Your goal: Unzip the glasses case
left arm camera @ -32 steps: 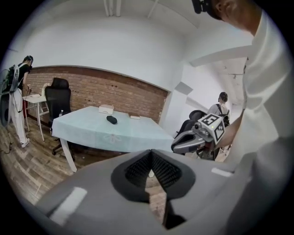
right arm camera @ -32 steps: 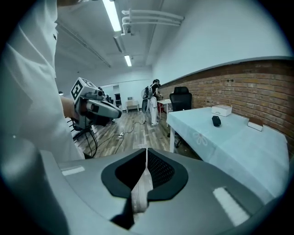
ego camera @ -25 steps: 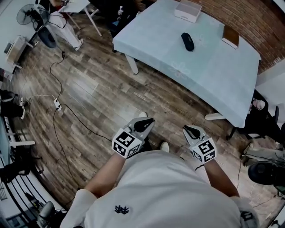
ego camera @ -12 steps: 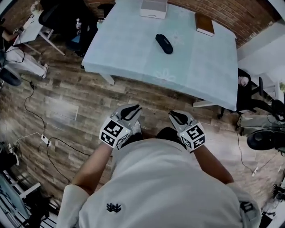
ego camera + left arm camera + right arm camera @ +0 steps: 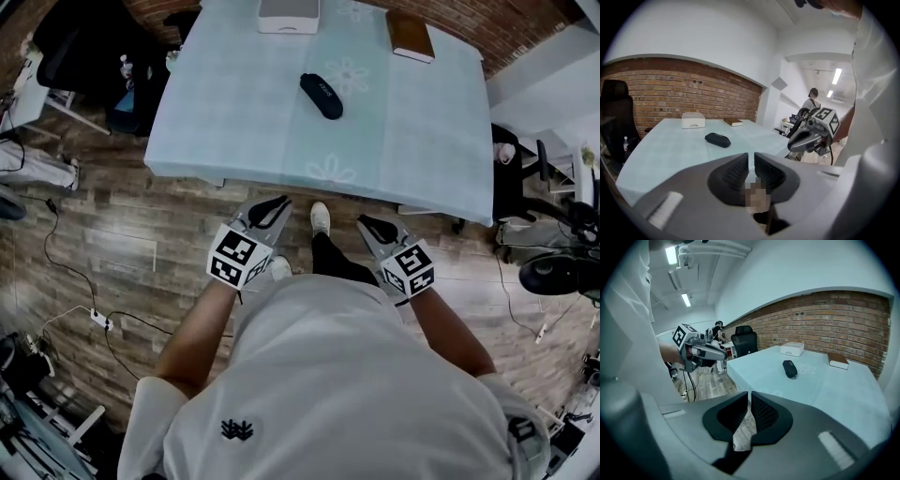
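Observation:
The black glasses case [image 5: 321,96] lies zipped on the pale blue table [image 5: 234,122], well ahead of both grippers; it also shows as the case [image 5: 717,139] in the left gripper view and the case [image 5: 789,368] in the right gripper view. My left gripper [image 5: 277,202] is held at waist height short of the table's near edge, jaws shut with nothing between them. My right gripper [image 5: 372,224] is level with it on the right, jaws shut and empty too. Each gripper sees the other: right gripper [image 5: 793,144], left gripper [image 5: 723,353].
A white box [image 5: 288,15] and a brown book [image 5: 410,35] sit at the table's far edge by a brick wall. A dark office chair [image 5: 84,47] stands at the far left. Cables [image 5: 56,253] run across the wooden floor. A fan [image 5: 553,272] stands at right.
The person has walked toward the table; it now sits closer and more squarely ahead. Both grippers stay shut and level in front of the body.

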The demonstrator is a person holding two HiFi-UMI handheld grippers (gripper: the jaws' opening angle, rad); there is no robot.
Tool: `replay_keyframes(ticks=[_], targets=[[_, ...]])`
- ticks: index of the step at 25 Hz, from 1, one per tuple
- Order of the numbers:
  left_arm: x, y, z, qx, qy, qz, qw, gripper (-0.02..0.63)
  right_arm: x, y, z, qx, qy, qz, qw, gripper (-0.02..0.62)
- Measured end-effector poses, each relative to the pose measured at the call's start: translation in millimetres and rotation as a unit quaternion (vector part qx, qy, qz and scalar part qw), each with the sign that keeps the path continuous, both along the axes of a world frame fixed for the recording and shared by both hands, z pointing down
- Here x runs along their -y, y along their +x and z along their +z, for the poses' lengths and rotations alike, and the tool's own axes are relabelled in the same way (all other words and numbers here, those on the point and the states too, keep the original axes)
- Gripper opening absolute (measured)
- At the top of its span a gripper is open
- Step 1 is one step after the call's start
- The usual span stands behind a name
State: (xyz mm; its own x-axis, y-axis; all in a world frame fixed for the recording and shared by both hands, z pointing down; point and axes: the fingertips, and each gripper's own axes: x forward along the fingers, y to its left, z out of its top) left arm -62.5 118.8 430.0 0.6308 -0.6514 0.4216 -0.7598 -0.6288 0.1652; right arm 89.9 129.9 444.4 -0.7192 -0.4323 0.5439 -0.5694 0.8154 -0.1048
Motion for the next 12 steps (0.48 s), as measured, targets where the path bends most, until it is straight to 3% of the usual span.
replay_keyframes(ticks=[12], targets=[[163.7, 27.9, 14.3, 0.053, -0.016, -0.019, 0.9983, 0.055, 181.0, 12.1, 57.4, 0.007, -0.039, -0.062, 0.997, 0.015]])
